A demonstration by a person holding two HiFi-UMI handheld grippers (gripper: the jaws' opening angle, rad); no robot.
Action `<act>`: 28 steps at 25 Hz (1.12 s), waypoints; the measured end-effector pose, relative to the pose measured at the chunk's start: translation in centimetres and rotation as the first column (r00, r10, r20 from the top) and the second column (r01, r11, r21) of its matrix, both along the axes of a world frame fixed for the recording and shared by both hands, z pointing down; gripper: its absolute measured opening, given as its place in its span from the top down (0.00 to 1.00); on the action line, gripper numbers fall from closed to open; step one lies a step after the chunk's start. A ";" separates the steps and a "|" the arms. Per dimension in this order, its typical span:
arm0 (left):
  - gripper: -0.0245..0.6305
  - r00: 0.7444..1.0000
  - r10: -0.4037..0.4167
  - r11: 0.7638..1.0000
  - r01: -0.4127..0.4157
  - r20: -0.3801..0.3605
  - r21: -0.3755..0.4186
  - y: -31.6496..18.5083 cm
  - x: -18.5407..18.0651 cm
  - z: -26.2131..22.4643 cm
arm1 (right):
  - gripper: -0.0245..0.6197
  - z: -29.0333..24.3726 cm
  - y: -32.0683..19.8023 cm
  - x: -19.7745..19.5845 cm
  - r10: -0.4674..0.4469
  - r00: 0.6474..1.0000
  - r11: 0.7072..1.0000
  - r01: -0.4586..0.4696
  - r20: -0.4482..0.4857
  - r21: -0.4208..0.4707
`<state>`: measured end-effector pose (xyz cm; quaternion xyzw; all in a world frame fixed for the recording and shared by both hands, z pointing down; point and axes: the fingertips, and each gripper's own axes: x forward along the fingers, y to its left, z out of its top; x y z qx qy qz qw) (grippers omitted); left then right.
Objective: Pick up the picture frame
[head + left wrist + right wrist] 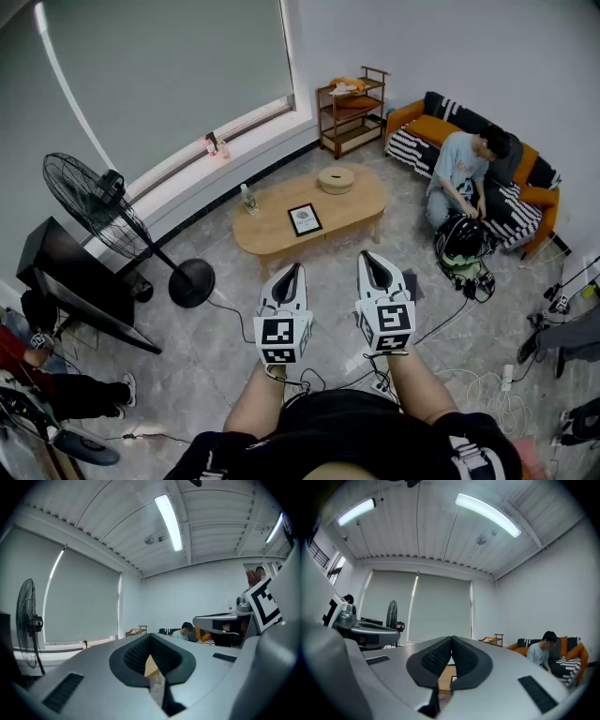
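A head view looked steeply down on a room with a grey tiled floor (206, 342). An orange sofa (424, 126) with striped cushions stood at two o'clock, and a person (458, 171) sat on the floor in front of it. A long oval wooden table (270, 236) lay at twelve o'clock, well ahead of the person holding the tools. A black standing fan (92, 195) stood at ten o'clock, and a small wooden shelf (352, 113) stood at one o'clock against the far wall. The left tool (291, 270) and the right tool (369, 257) were held level, side by side, short of the table's near edge, each with its jaws pressed together and nothing between them. The picture frame (305, 219), dark-edged, lay flat near the middle of the table, at twelve o'clock from the tools and apart from both. A round tan container (336, 179) sat at the frame's one o'clock, and a small bottle (248, 198) stood at its ten o'clock.
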<state>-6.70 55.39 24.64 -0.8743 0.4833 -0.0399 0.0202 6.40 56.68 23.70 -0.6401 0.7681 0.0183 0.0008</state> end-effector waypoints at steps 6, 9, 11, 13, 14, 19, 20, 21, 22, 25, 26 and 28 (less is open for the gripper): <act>0.93 0.999 -0.012 0.999 0.011 0.034 0.035 2.8 0.8 -1.4 | 0.94 -0.7 2.2 0.8 -0.009 0.999 1.000 0.008 0.041 0.026; 0.93 0.997 -0.031 0.998 0.028 0.066 0.054 3.7 1.2 -1.8 | 0.94 -1.0 3.0 1.2 -0.019 0.998 0.999 0.017 0.052 0.041; 0.93 0.997 -0.035 0.998 0.032 0.068 0.052 4.3 1.6 -1.8 | 0.94 -0.9 3.5 1.4 -0.028 0.999 0.999 0.026 0.045 0.041; 0.93 0.998 -0.033 0.998 0.030 0.061 0.048 5.1 2.3 -1.4 | 0.94 -0.6 4.3 1.8 -0.035 0.998 0.999 0.033 0.044 0.038; 0.93 0.998 -0.034 0.998 0.031 0.061 0.048 5.6 2.7 -1.2 | 0.94 -0.5 4.8 2.1 -0.037 0.998 0.999 0.035 0.046 0.036; 0.93 0.998 -0.055 0.998 0.054 0.038 0.041 7.5 4.4 -0.6 | 0.94 0.2 6.4 4.3 -0.045 0.997 0.998 0.042 0.068 0.038; 0.93 0.998 -0.055 0.998 0.055 0.019 0.024 7.8 4.6 -0.3 | 0.94 0.5 6.7 4.6 -0.047 0.997 0.998 0.045 0.068 0.034; 0.93 0.998 -0.056 0.998 0.056 0.005 0.009 8.0 4.8 0.1 | 0.94 0.8 6.9 4.8 -0.051 0.997 0.998 0.049 0.066 0.029; 0.93 0.998 -0.059 0.998 0.059 0.002 0.004 8.1 4.9 0.3 | 0.94 1.0 7.1 5.0 -0.055 0.996 0.998 0.053 0.065 0.027; 0.93 0.997 -0.076 0.997 0.075 0.033 0.035 7.6 5.4 -0.1 | 0.94 0.7 6.6 5.4 -0.064 0.996 0.997 0.061 0.068 0.037; 0.93 0.996 -0.079 0.996 0.077 0.040 0.044 7.4 5.7 -0.2 | 0.94 0.5 6.3 5.7 -0.068 0.995 0.997 0.065 0.073 0.040; 0.93 0.996 -0.082 0.996 0.080 0.039 0.045 6.7 6.2 -0.2 | 0.94 0.5 5.6 6.0 -0.080 0.993 0.996 0.077 0.082 0.040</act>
